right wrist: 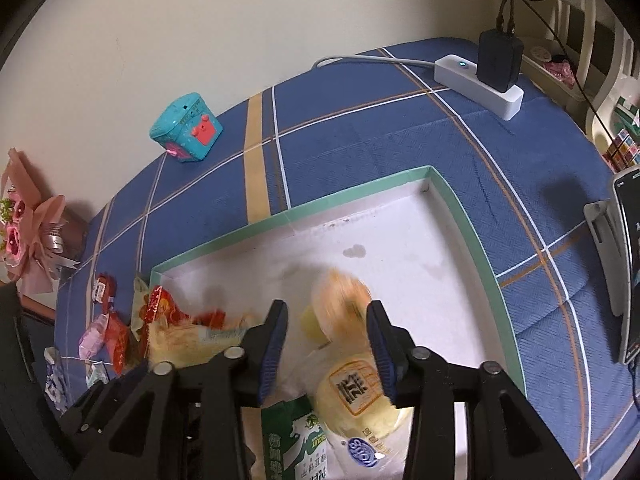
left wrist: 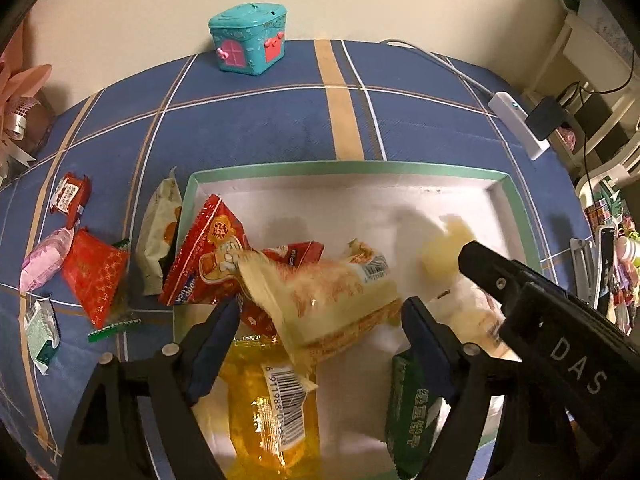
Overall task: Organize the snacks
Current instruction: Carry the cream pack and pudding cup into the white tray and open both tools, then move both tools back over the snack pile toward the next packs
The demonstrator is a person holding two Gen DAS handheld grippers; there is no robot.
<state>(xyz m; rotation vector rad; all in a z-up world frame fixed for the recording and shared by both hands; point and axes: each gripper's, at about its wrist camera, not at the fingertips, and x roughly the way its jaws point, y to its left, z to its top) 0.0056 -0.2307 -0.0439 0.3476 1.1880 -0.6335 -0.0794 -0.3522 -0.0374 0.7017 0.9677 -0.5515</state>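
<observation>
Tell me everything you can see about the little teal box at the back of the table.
The teal box is a small house-shaped toy or tin, glossy like plastic or painted metal. It has a domed lid with a slot on top, a pink window with a knob on one face and a coral panel on the next. It stands upright and closed on the blue plaid tablecloth, near the wall, touching nothing else.

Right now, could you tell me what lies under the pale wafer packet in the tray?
Under the pale wafer packet lie a red packet and a yellow packet; anything beneath those is covered.

A cream wall (left wrist: 160,8) stands behind the blue plaid-covered table (left wrist: 260,120).
</observation>
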